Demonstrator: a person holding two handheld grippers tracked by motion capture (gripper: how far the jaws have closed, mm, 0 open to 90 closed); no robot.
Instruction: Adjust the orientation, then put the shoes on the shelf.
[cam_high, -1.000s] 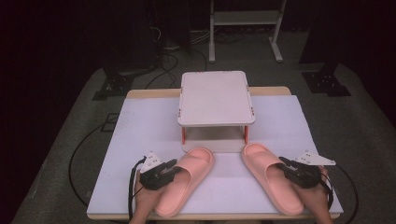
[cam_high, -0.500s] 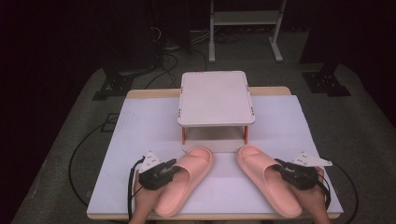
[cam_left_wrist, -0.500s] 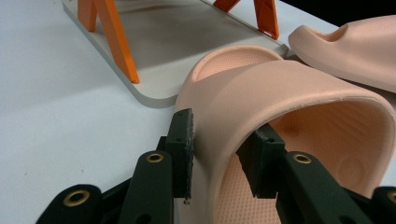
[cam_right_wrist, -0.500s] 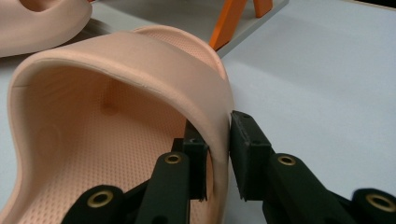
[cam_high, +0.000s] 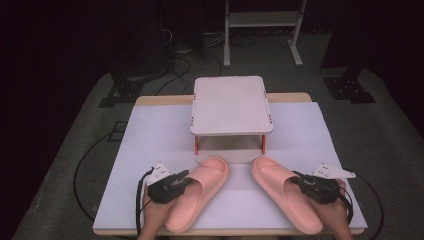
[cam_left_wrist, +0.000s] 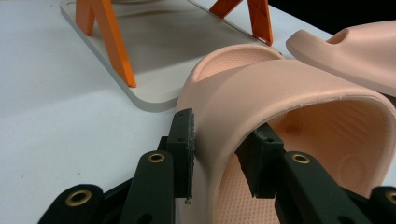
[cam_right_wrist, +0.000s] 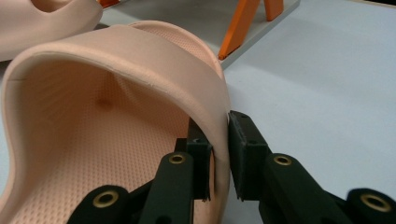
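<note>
- Lying on white table cover (cam_high: 150, 135): two pink slippers, toes pointing toward small stand (cam_high: 231, 105) at table centre.
- Left slipper (cam_high: 197, 192) sitting near front edge, left of centre, toe angling in toward stand's base plate (cam_left_wrist: 154, 51); toe close to that plate, touching or not – can't tell.
- Right slipper (cam_high: 285, 195) sitting near front edge, right of centre, toe angling in too; the 2 toes lying near each other but apart.
- Left gripper (cam_high: 172, 186) pinching left slipper's strap at its outer side: in left gripper view, one pad (cam_left_wrist: 184, 140) pressing outside of strap, other pad inside under the arch; jaws narrow, closed on strap wall.
- Right gripper (cam_high: 315, 187) doing same on right slipper's outer side: in right gripper view, one pad (cam_right_wrist: 245, 149) sitting outside strap, other inside; jaws narrow, clamping strap edge.
- Hands (cam_high: 152, 212) coming in from bottom of high view, w/ cables trailing from each gripper.
- Both slippers seeming to rest w/ soles on cover; lifted or not – can't tell.
- Stand: flat pale top on orange legs (cam_left_wrist: 119, 46), w/ grey base plate below, sitting beyond slippers.
- Showing behind table: dark floor, cables, white frame (cam_high: 262, 22).
</note>
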